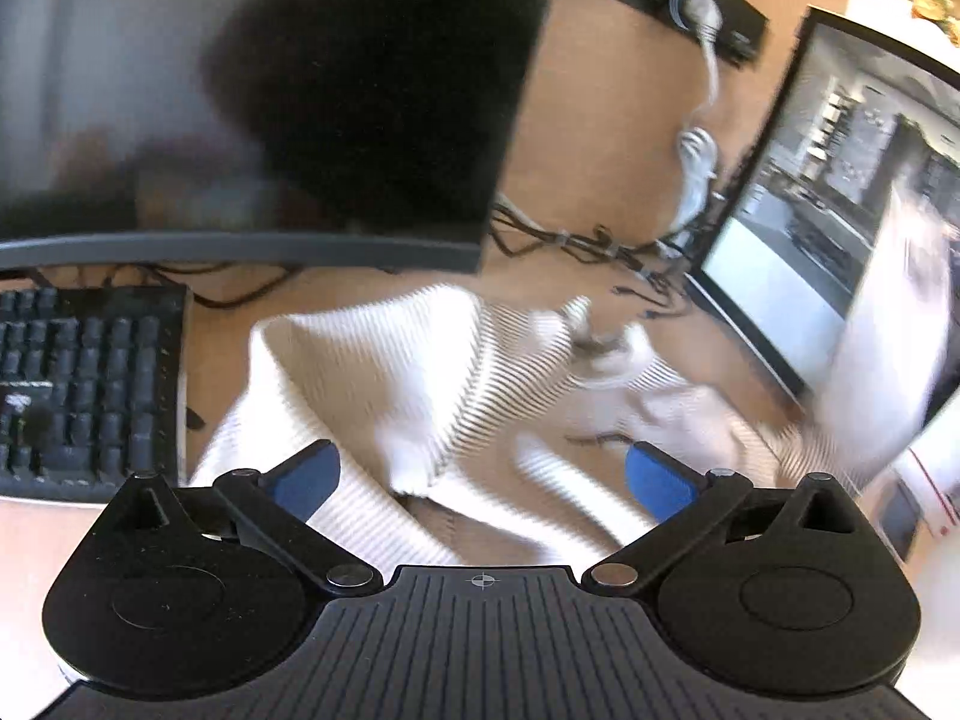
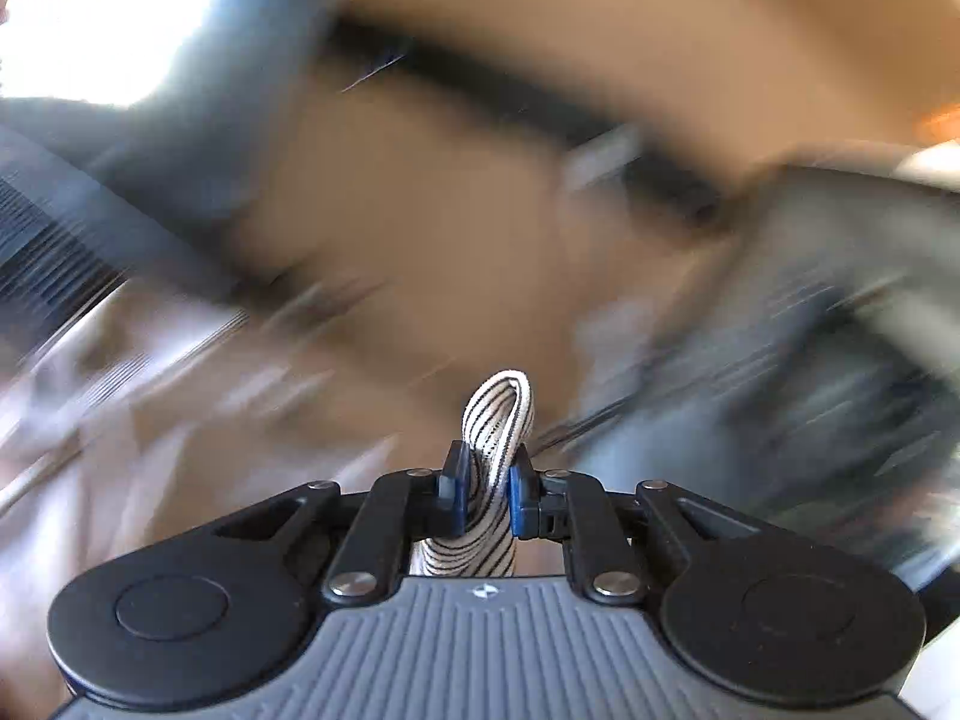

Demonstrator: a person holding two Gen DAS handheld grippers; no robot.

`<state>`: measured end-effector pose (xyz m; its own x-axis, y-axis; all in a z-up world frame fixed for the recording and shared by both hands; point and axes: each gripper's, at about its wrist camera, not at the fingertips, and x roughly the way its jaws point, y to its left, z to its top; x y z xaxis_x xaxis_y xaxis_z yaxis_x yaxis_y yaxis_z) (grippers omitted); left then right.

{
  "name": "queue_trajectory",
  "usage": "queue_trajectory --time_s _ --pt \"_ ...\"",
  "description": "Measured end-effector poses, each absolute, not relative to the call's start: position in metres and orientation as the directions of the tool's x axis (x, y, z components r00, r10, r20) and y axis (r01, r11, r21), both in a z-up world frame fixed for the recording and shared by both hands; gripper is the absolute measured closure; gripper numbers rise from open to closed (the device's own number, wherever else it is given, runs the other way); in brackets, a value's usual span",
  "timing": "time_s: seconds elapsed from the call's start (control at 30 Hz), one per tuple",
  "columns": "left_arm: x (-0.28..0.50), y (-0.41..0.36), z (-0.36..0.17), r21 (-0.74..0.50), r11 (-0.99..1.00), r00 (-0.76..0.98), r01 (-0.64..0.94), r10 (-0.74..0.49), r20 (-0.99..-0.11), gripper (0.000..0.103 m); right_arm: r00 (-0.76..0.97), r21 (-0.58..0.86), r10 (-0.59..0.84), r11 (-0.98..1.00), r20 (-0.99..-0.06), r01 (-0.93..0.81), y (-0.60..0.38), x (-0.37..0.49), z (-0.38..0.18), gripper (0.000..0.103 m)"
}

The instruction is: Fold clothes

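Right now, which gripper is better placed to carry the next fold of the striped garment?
Right. The right gripper is shut on a bunched fold of the garment, ready to pull it over. The left gripper is open above the garment on the desk, holding nothing.

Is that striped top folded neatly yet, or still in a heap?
Still a heap: the striped top lies crumpled on the desk, and the right gripper pinches a bunched fold.
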<state>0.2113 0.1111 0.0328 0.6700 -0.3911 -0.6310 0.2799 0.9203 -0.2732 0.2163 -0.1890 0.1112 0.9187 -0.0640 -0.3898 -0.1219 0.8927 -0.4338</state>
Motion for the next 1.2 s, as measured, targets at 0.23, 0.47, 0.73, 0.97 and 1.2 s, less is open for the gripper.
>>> queue_trajectory --time_s 0.23,0.47,0.73,0.97,1.2 --pt "0.205 0.073 0.016 -0.274 0.874 0.655 0.402 -0.484 -0.581 0.0 0.955 -0.538 -0.141 0.843 -0.261 -0.022 -0.188 0.24 0.128 0.091" --pt "0.2 0.044 -0.025 -0.219 0.847 0.615 0.484 -0.508 -0.604 0.0 0.893 -0.568 -0.221 0.822 -0.391 -0.045 -0.178 0.244 0.07 0.079" --pt "0.195 0.064 -0.039 -0.265 0.849 0.631 0.457 -0.52 -0.576 0.0 0.722 -0.051 0.05 0.992 -0.69 -0.118 -0.172 0.172 0.023 0.038" --pt "0.187 0.081 -0.035 -0.14 0.895 0.719 0.423 -0.426 -0.549 0.0 0.557 0.01 0.078 0.992 -0.827 -0.124 -0.145 0.129 -0.066 0.053" --pt "0.173 0.086 -0.026 -0.073 0.951 0.796 0.299 -0.291 -0.53 0.0 0.596 -0.036 0.11 0.973 -0.796 -0.228 -0.165 0.141 -0.071 0.039"
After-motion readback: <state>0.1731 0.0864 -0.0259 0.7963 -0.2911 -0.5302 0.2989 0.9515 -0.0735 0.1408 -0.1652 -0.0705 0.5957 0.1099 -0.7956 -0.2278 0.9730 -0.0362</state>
